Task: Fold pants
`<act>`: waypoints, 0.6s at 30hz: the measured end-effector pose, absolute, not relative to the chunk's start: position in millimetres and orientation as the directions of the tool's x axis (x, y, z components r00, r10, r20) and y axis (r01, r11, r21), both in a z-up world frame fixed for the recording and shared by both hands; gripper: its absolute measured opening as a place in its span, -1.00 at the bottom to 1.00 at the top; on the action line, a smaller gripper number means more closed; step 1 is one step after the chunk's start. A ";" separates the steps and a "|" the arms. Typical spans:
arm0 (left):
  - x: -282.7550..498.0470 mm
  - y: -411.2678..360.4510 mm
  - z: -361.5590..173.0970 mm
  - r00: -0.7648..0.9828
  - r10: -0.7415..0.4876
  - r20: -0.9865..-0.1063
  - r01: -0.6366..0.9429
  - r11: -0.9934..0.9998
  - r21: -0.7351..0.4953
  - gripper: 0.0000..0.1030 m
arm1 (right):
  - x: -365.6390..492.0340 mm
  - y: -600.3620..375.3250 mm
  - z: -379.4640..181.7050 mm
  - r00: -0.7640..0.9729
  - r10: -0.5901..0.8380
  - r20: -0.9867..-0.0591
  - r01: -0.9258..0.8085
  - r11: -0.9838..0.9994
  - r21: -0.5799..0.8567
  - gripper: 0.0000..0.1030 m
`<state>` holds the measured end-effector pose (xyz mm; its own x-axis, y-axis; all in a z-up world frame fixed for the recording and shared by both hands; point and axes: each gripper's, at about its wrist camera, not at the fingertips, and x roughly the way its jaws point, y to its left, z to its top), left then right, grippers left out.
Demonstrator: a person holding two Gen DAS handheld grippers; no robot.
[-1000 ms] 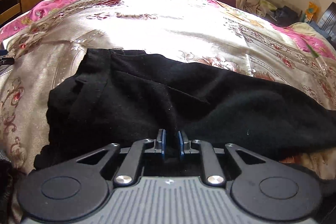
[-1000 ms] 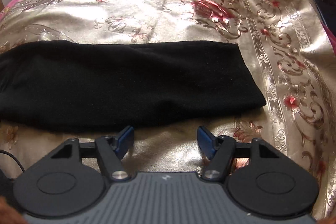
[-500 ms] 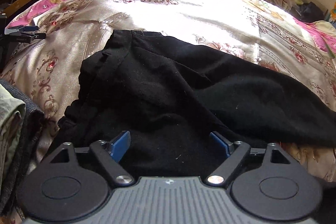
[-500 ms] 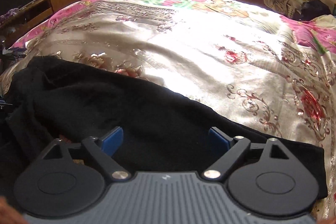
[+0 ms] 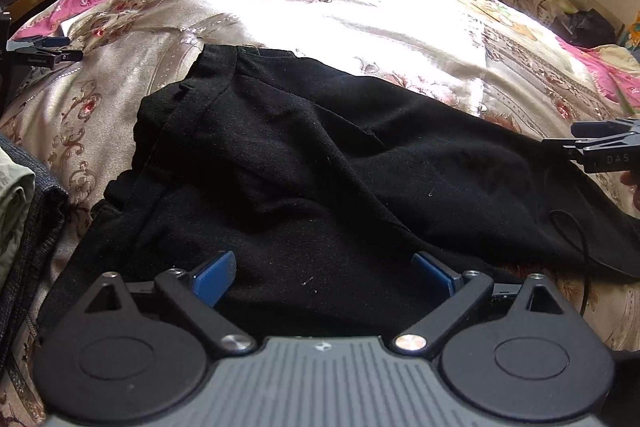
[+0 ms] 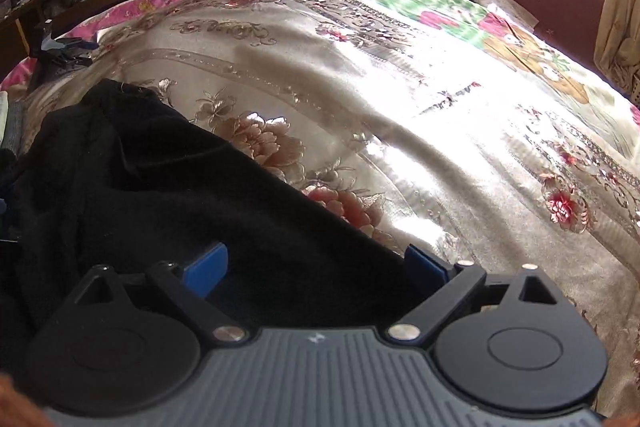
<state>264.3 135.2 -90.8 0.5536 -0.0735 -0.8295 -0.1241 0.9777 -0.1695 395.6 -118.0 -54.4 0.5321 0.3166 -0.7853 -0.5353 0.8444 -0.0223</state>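
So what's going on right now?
Left gripper open, right gripper open, both over black pants. Pants rumpled on bedspread. Nothing blocking.

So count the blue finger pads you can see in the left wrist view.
2. One blue pad sits at lower left and the other blue pad at lower right, spread wide apart over the black pants. The right gripper at the edge shows none.
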 end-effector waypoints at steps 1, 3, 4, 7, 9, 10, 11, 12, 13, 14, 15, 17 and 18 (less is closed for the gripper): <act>264.9 134.0 -93.1 0.552 -0.080 -0.830 -0.126 0.976 -0.178 1.00 | 401.1 -114.7 -57.5 0.530 0.315 -0.788 -0.542 0.840 -0.029 0.85; 265.7 133.0 -97.0 0.547 -0.096 -0.831 -0.125 0.973 -0.194 1.00 | 411.2 -108.3 -64.7 0.518 0.308 -0.798 -0.557 0.829 -0.041 0.83; 266.0 132.7 -98.8 0.546 -0.101 -0.832 -0.127 0.971 -0.202 1.00 | 415.3 -105.7 -68.0 0.511 0.304 -0.804 -0.565 0.824 -0.048 0.83; 266.1 133.2 -103.9 0.541 -0.111 -0.834 -0.133 0.968 -0.215 1.00 | 427.3 -100.7 -78.7 0.497 0.283 -0.820 -0.575 0.815 -0.067 0.74; 265.7 134.1 -106.1 0.541 -0.112 -0.834 -0.134 0.967 -0.218 1.00 | 437.3 -99.9 -87.6 0.481 0.257 -0.838 -0.560 0.826 -0.068 0.62; 265.3 134.7 -106.7 0.540 -0.114 -0.834 -0.135 0.966 -0.219 1.00 | 440.6 -100.2 -91.8 0.470 0.247 -0.847 -0.554 0.830 -0.065 0.58; 265.1 135.3 -107.1 0.539 -0.115 -0.834 -0.135 0.966 -0.220 1.00 | 442.9 -100.4 -96.3 0.459 0.240 -0.856 -0.551 0.832 -0.062 0.50; 265.1 136.2 -107.2 0.538 -0.116 -0.835 -0.136 0.966 -0.222 1.00 | 444.5 -100.0 -102.5 0.444 0.233 -0.865 -0.555 0.830 -0.061 0.41; 264.9 137.5 -107.5 0.538 -0.117 -0.835 -0.139 0.965 -0.224 1.00 | 444.2 -99.9 -106.2 0.442 0.232 -0.867 -0.556 0.829 -0.061 0.40; 264.9 138.4 -107.6 0.537 -0.117 -0.835 -0.141 0.964 -0.226 1.00 | 443.7 -99.9 -109.8 0.442 0.237 -0.865 -0.557 0.829 -0.058 0.39; 264.8 139.2 -107.8 0.536 -0.116 -0.836 -0.144 0.963 -0.226 1.00 | 443.6 -100.1 -111.8 0.437 0.247 -0.865 -0.557 0.830 -0.044 0.27; 264.5 140.6 -108.0 0.533 -0.111 -0.839 -0.151 0.963 -0.223 1.00 | 442.5 -100.0 -112.8 0.429 0.270 -0.862 -0.556 0.831 -0.017 -0.07; 264.3 141.1 -108.0 0.531 -0.108 -0.840 -0.154 0.963 -0.221 1.00 | 442.0 -98.9 -111.8 0.426 0.276 -0.862 -0.553 0.833 -0.007 -0.47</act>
<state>264.3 141.1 -108.0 0.5314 -0.1082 -0.8402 -0.1535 0.9631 -0.2212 442.0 -98.9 -111.8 0.4257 0.2755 -0.8619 -0.5531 0.8331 -0.0069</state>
